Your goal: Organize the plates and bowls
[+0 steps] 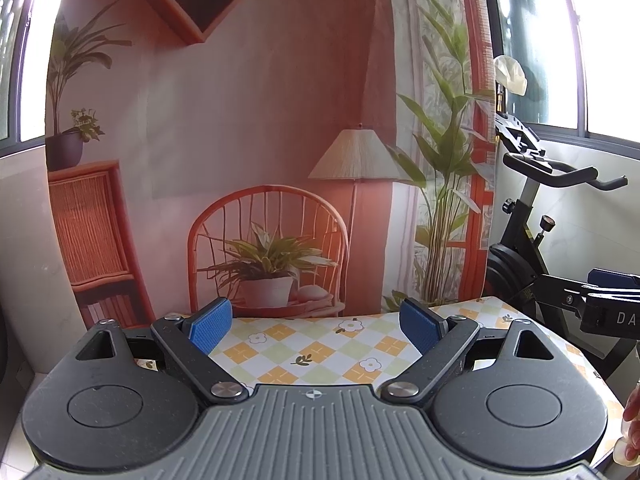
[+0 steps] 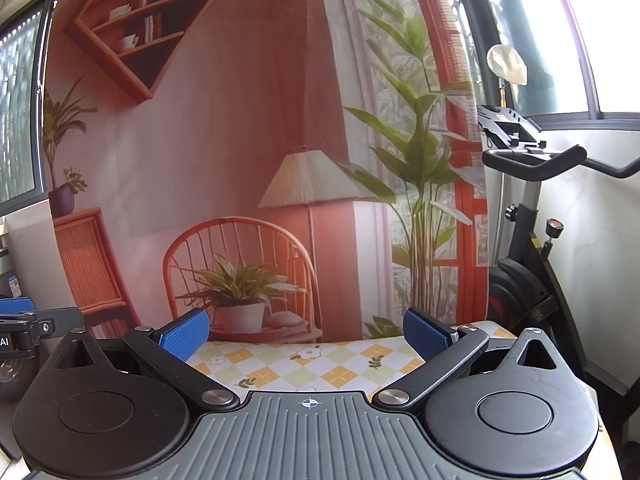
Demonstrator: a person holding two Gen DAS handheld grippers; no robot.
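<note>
No plate or bowl shows in either view. My left gripper (image 1: 316, 326) is open, its blue pads (image 1: 212, 324) spread wide with nothing between them, held above the checked floral tablecloth (image 1: 316, 356). My right gripper (image 2: 306, 334) is open too, blue pads (image 2: 186, 336) apart and empty, over the far part of the same tablecloth (image 2: 304, 368). The right gripper's body (image 1: 608, 304) shows at the right edge of the left wrist view, and the left gripper's body (image 2: 24, 328) at the left edge of the right wrist view.
A printed backdrop (image 1: 260, 120) of a room hangs just behind the table's far edge. A black exercise bike (image 1: 532, 216) stands to the right of the table. A hand (image 1: 632, 432) shows at the lower right. Windows flank both sides.
</note>
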